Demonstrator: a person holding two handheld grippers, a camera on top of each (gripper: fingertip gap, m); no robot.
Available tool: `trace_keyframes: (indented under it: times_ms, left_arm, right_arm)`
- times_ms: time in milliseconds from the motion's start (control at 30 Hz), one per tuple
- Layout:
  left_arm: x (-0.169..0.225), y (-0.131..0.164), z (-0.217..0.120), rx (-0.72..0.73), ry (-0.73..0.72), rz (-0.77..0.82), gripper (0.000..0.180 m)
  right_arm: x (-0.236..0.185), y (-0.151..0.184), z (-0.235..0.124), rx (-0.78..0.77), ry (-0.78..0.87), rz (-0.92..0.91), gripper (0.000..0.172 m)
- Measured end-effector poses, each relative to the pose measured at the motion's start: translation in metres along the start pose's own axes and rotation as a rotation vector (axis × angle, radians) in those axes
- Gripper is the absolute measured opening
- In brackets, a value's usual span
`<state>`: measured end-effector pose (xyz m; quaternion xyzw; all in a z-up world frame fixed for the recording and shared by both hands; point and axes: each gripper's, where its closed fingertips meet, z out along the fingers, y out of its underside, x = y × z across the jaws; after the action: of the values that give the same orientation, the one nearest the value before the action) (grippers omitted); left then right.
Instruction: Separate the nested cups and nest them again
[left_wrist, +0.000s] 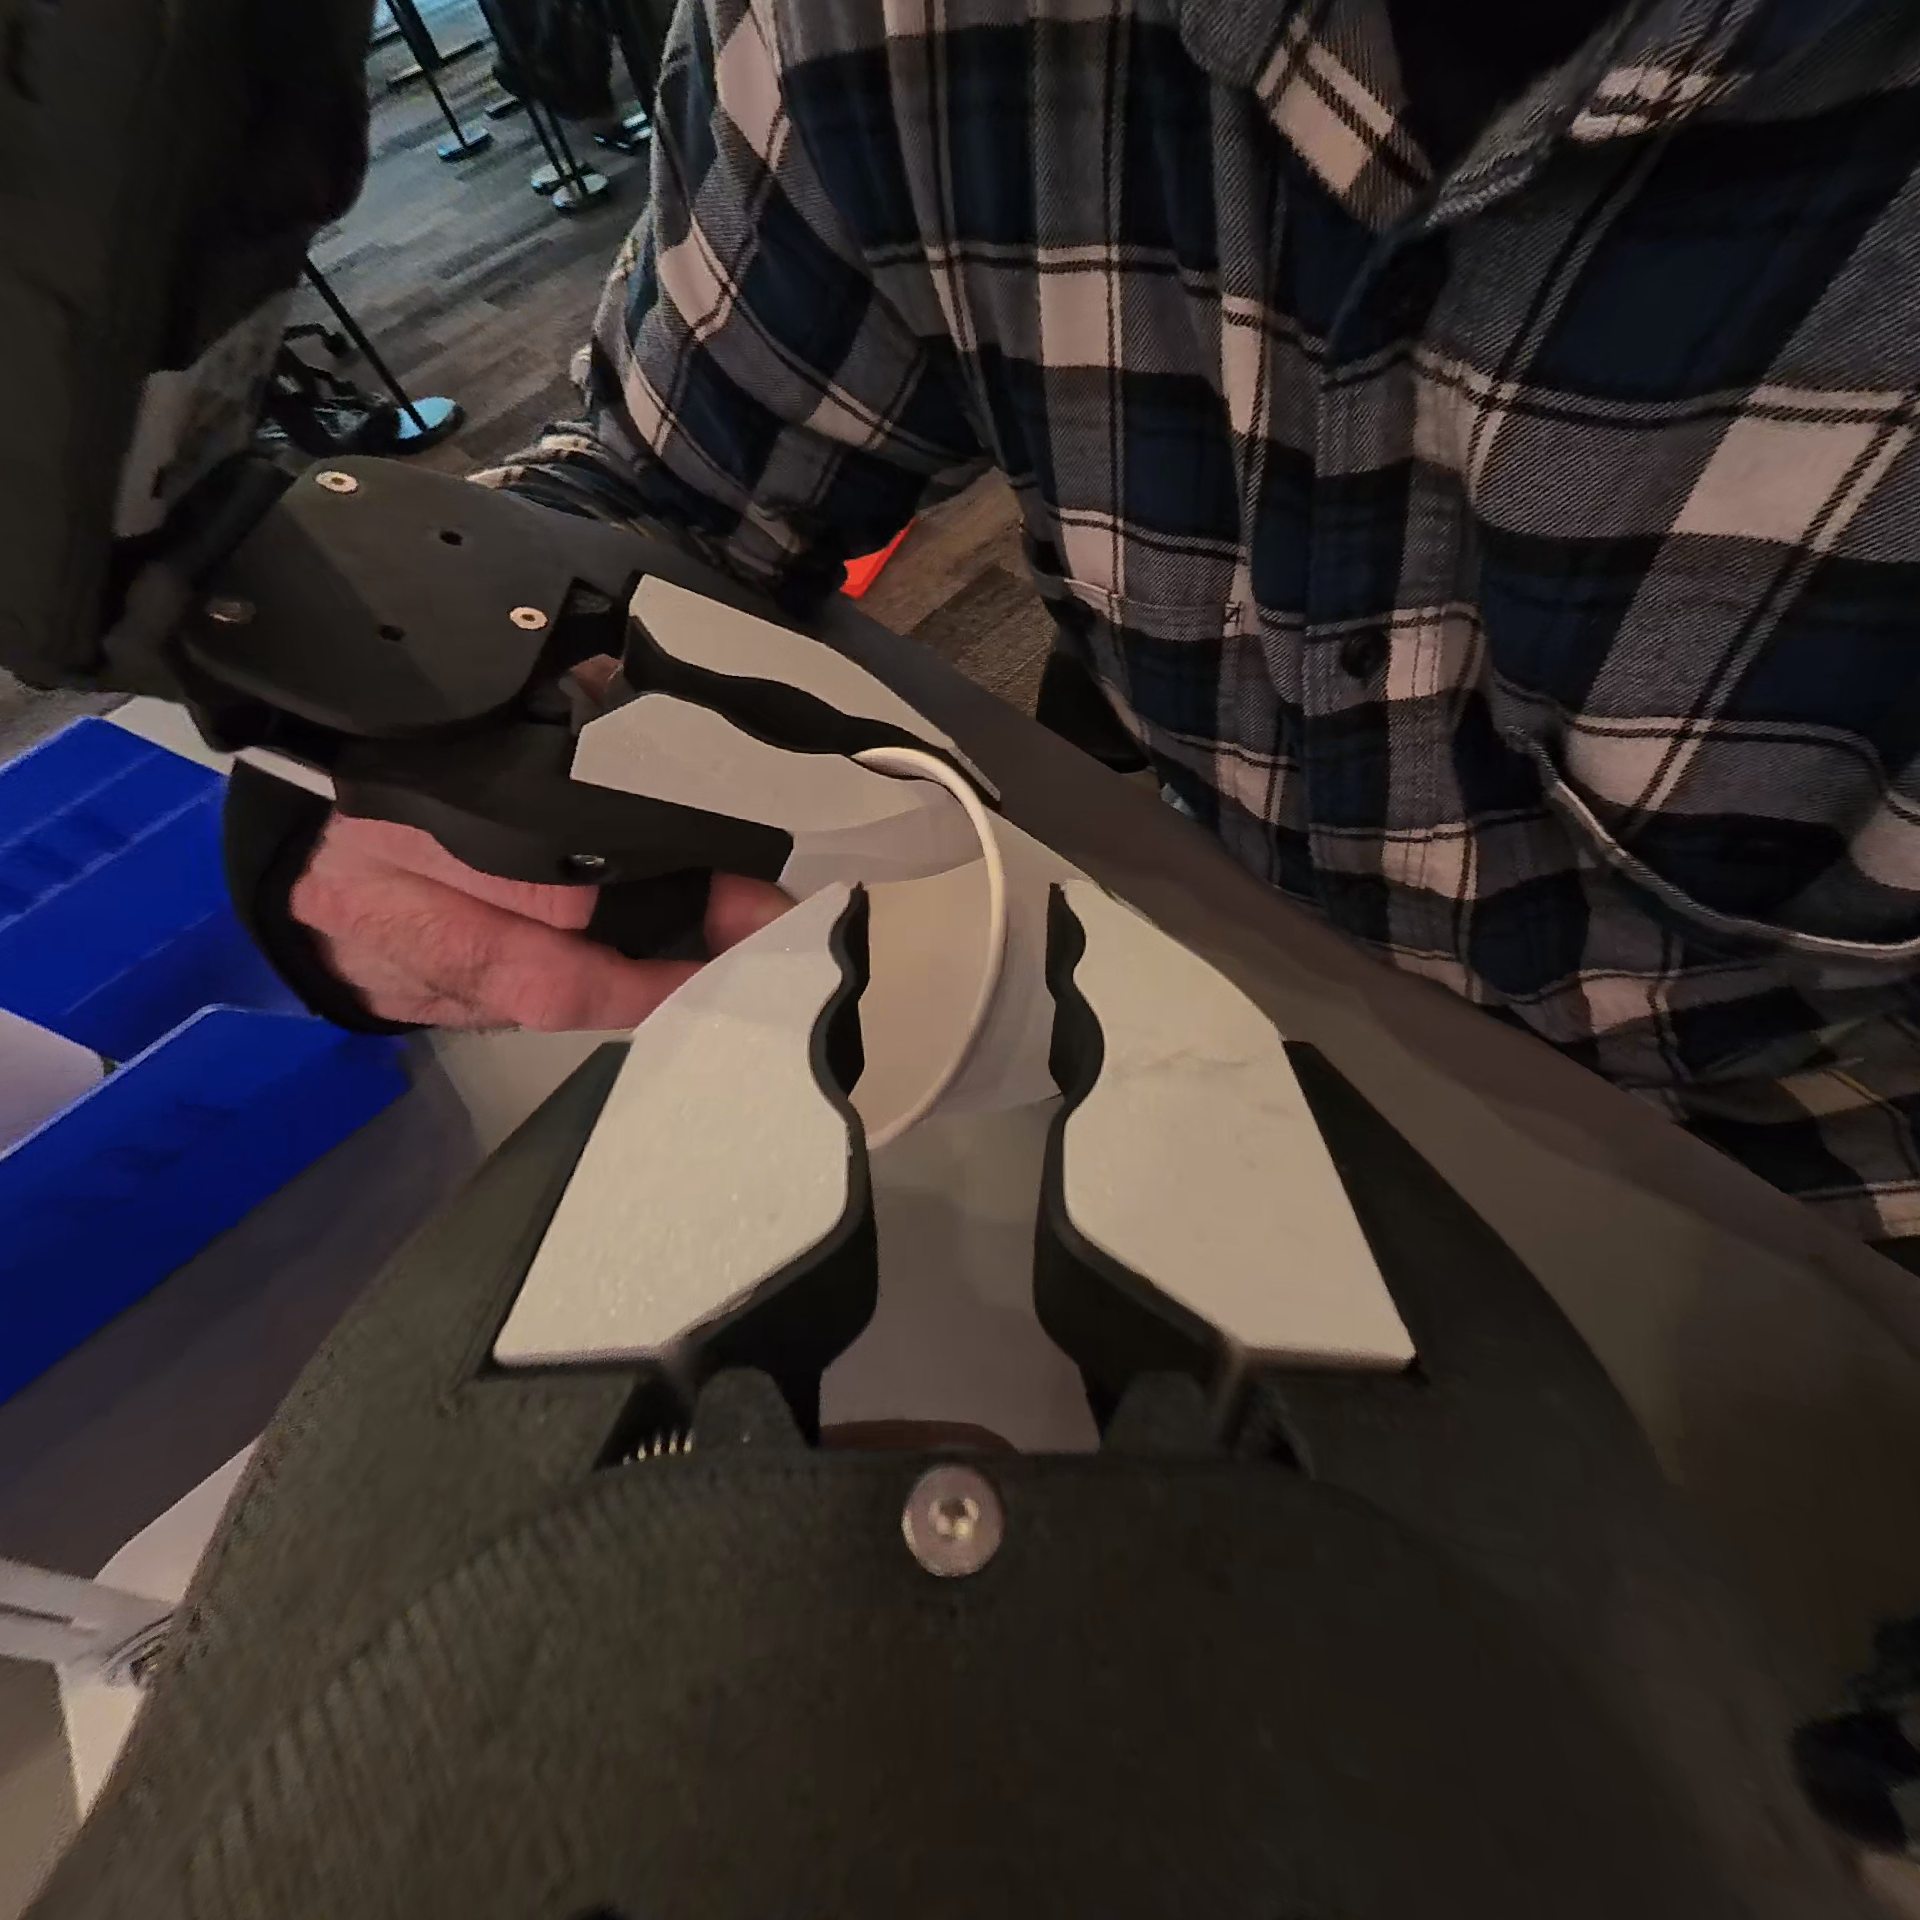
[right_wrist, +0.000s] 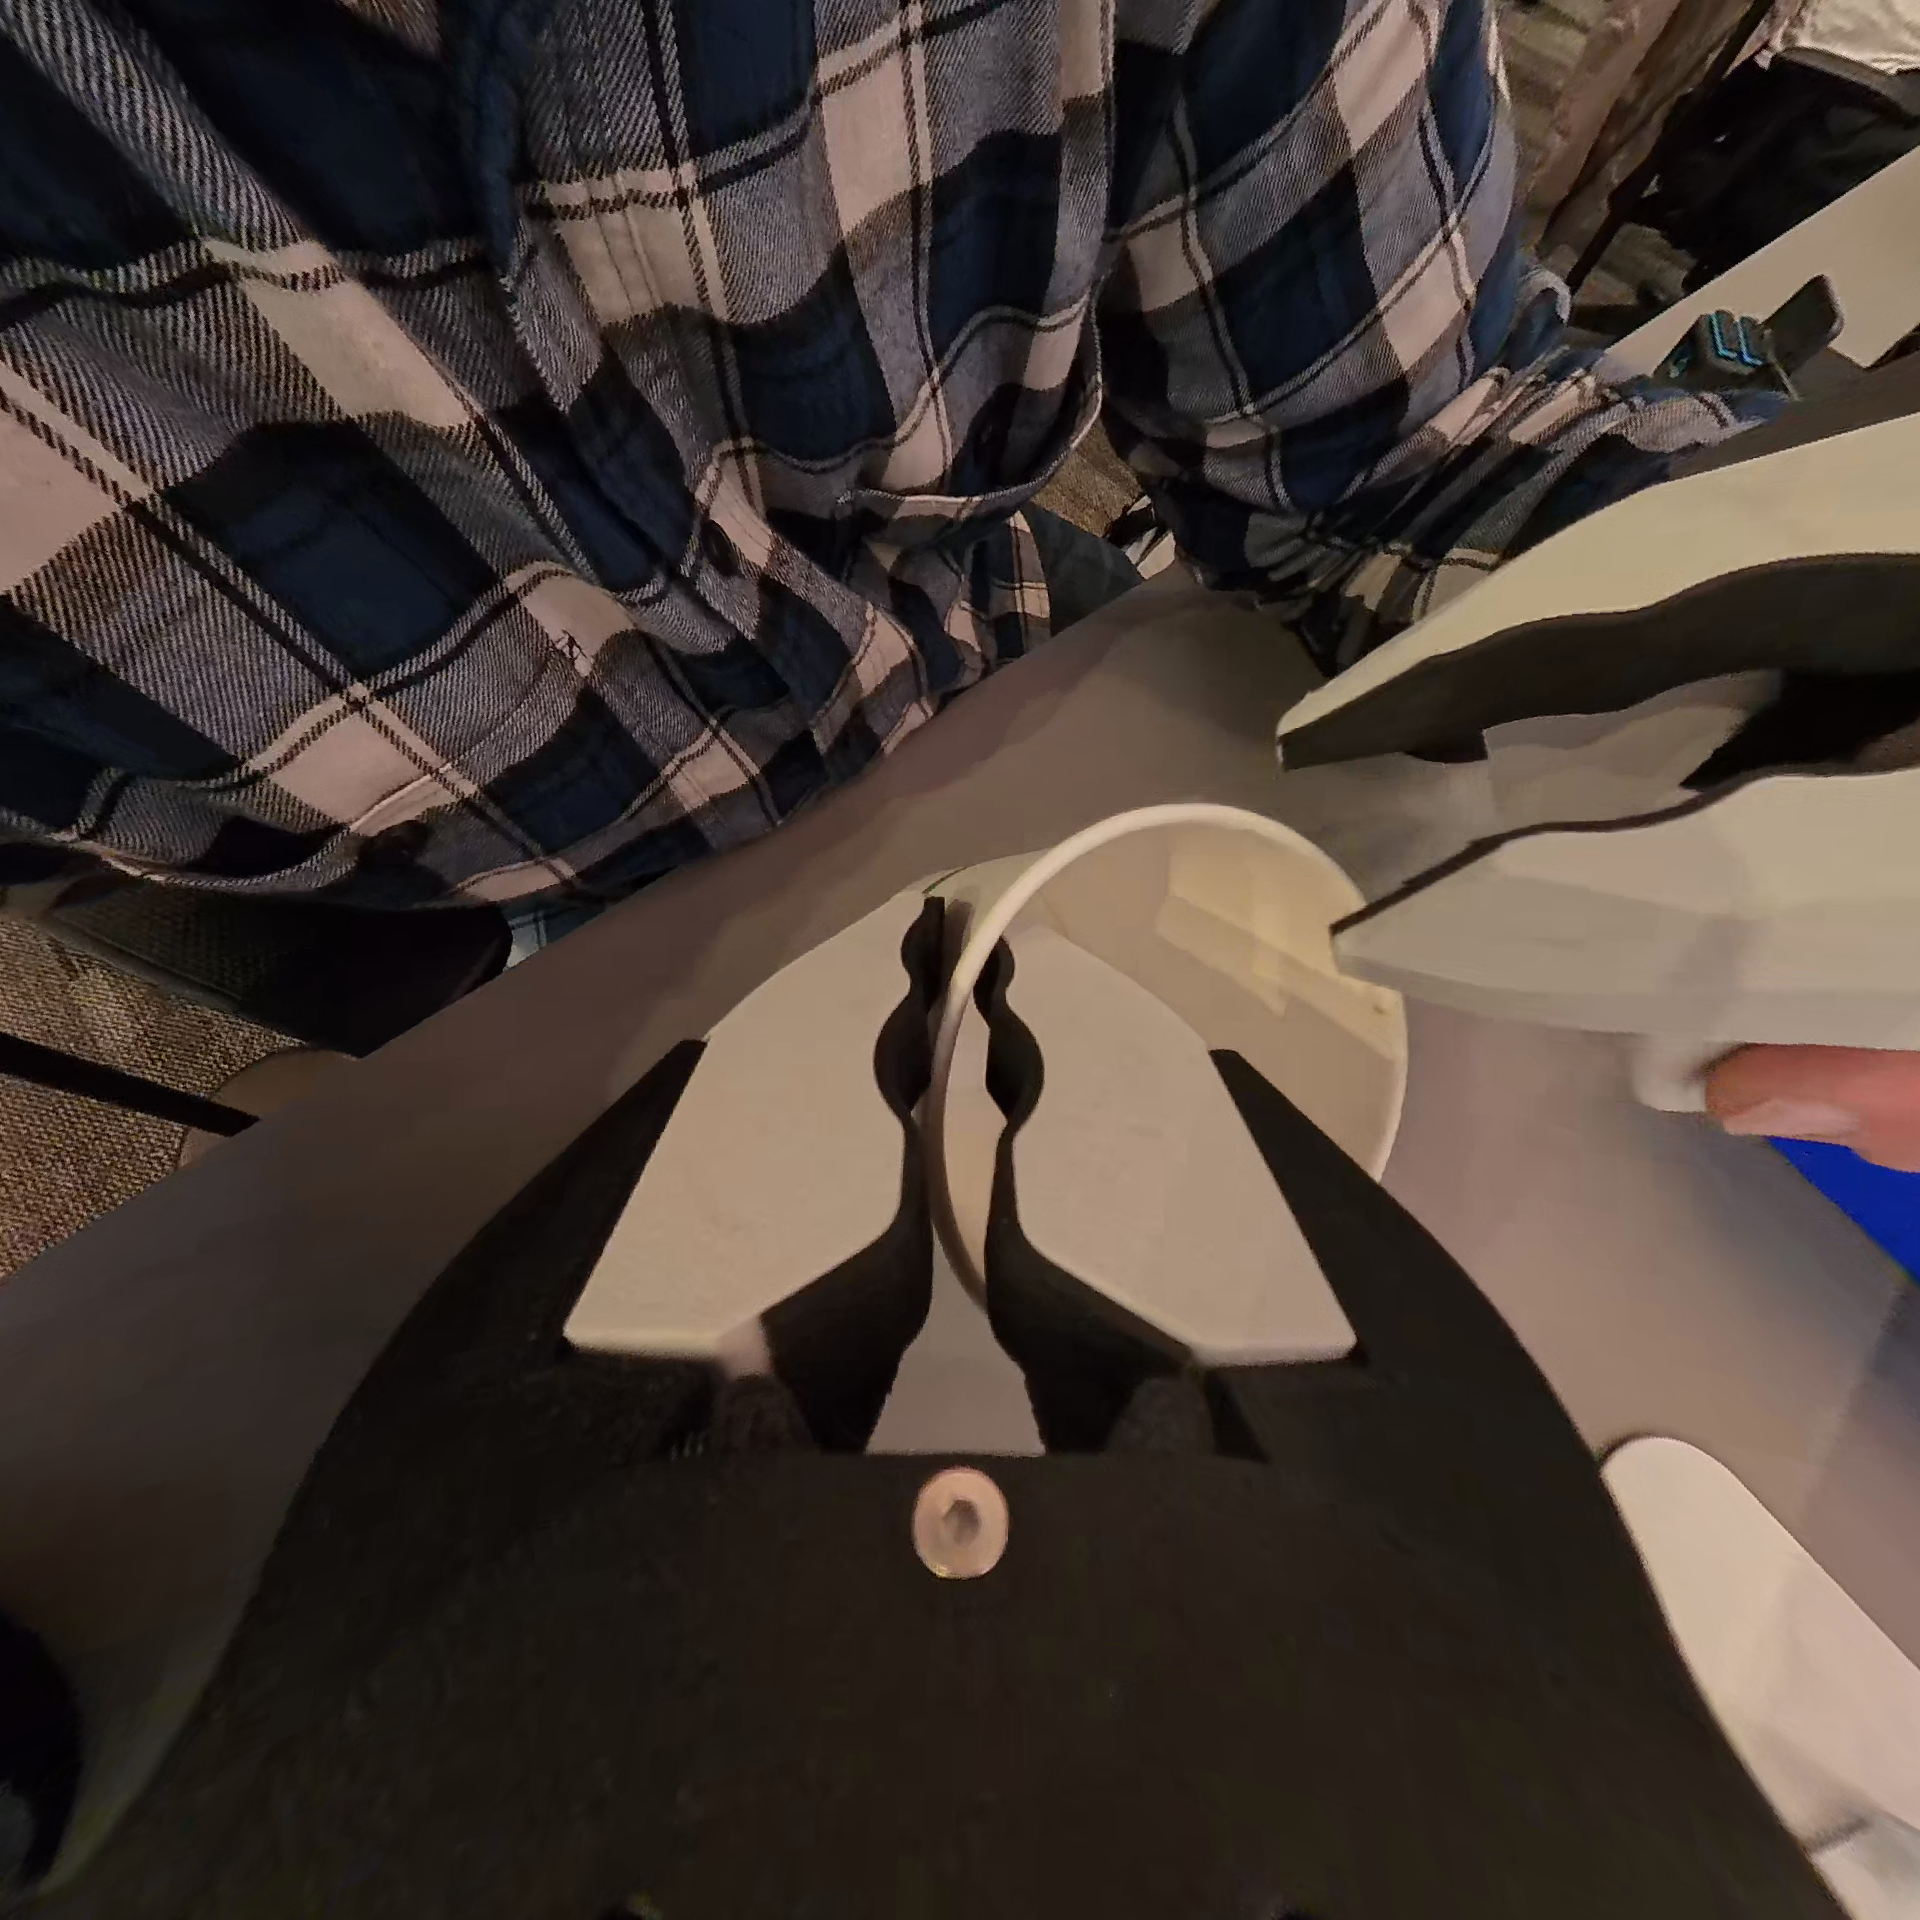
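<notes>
right gripper (right_wrist: 961, 935) is pinching the white cup (right_wrist: 1226, 935) by its rim, one pad inside the wall and one outside, both pressed tight on the thin paper edge. the cup hangs tipped over the grey table (right_wrist: 1558, 1299), near the edge by the plaid shirt (right_wrist: 623, 416), mouth turned toward the right wrist camera and long axis running away from it. left gripper (left_wrist: 956, 904) has its jaws parted, holding nothing; the cup rim (left_wrist: 997, 914) crosses the gap between its fingers with daylight on both sides (from here i can't tell if a second cup sits nested inside). in the right wrist view the left fingers (right_wrist: 1621, 914) come in from the right, one tip at the far rim. so the left is the free one and right beside the cup, and i'd judge the next grab turns on it straddling that far wall. blue bin (left_wrist: 156, 1039) waits off to the side.
</notes>
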<state>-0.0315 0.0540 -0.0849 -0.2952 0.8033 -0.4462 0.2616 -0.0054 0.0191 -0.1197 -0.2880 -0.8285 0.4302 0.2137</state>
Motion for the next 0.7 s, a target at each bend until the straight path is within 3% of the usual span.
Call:
trace_keyframes:
  times_ms: [233, 400, 533, 700]
  left_arm:
    - [-0.01, -0.003, -0.016, 0.001, -0.096, 0.013, 0.035]
    - [-0.019, -0.003, -0.042, -0.035, -0.223, 0.025, 0.039]
    - [-0.026, -0.003, -0.075, -0.076, -0.37, 0.035, 0.04]
    - [-0.026, -0.011, -0.112, -0.088, -0.514, 0.058, 0.039]
  right_arm:
    - [0.006, 0.001, -0.014, -0.023, 0.058, -0.007, 0.005]
    - [0.014, -0.004, -0.049, -0.04, 0.191, -0.026, 0.005]
    - [0.028, -0.008, -0.102, -0.073, 0.424, -0.036, 0.005]
    - [0.039, -0.007, -0.206, -0.129, 0.855, -0.002, 0.005]
